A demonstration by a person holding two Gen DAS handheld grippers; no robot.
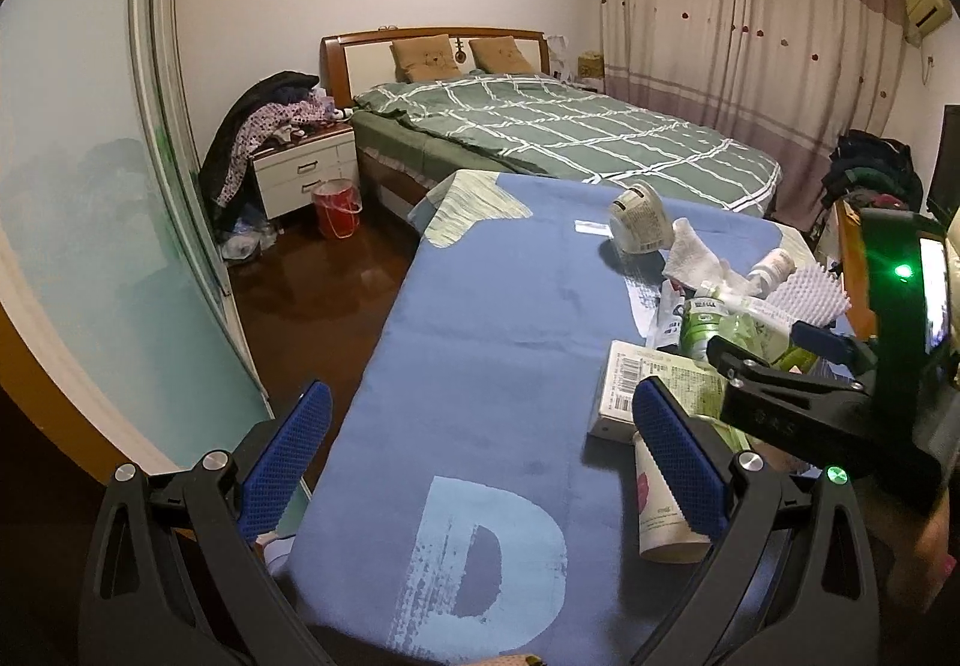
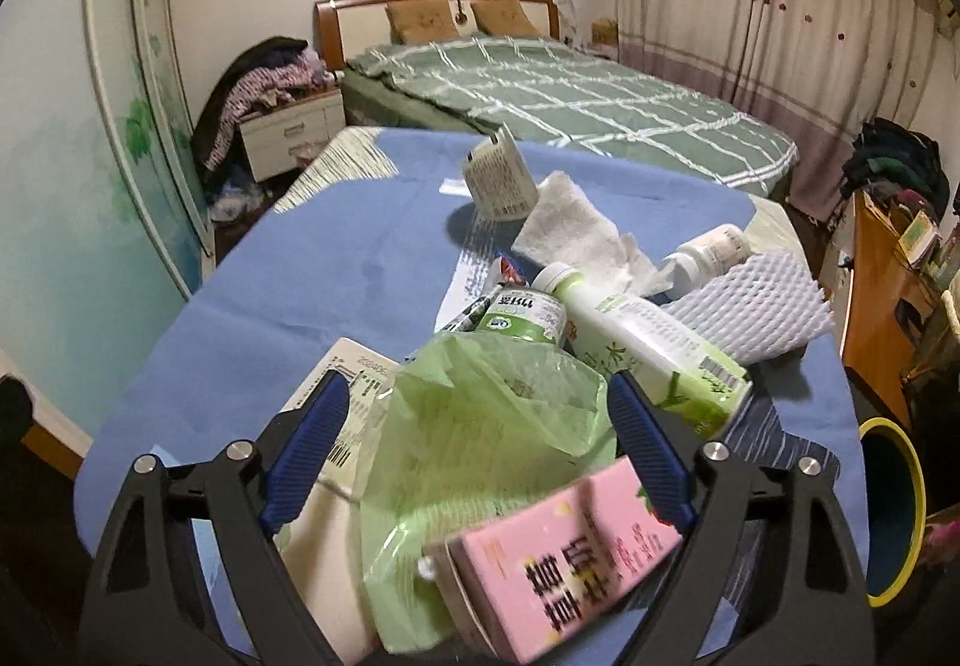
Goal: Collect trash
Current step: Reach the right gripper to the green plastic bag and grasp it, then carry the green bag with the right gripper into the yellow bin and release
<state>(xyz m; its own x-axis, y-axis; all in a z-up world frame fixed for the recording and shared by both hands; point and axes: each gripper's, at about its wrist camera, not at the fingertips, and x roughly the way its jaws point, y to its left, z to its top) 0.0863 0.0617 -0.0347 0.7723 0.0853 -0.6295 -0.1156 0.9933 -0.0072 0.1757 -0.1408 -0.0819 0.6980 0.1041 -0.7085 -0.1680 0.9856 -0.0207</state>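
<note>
Pink carton (image 2: 564, 558) lies between the wide-open right gripper (image 2: 480, 462) fingers, touching the green bag (image 2: 480, 426); likely the grasp step, closing next, with the left gripper (image 1: 480, 462) also open, empty.

Left gripper (image 1: 480, 456), fingers spread wide, nothing between its blue pads (image 1: 288, 456). Right gripper (image 2: 480, 444), likewise spread wide, pointing forward; in the left view it appears at right.

Dim, warm indoor light fills both views, with soft shadows under the trash on the blue cloth (image 1: 480, 342). Fisheye bending curves the edges and blackens the corners. The pink carton (image 2: 564, 564) is blurred up close.
</note>
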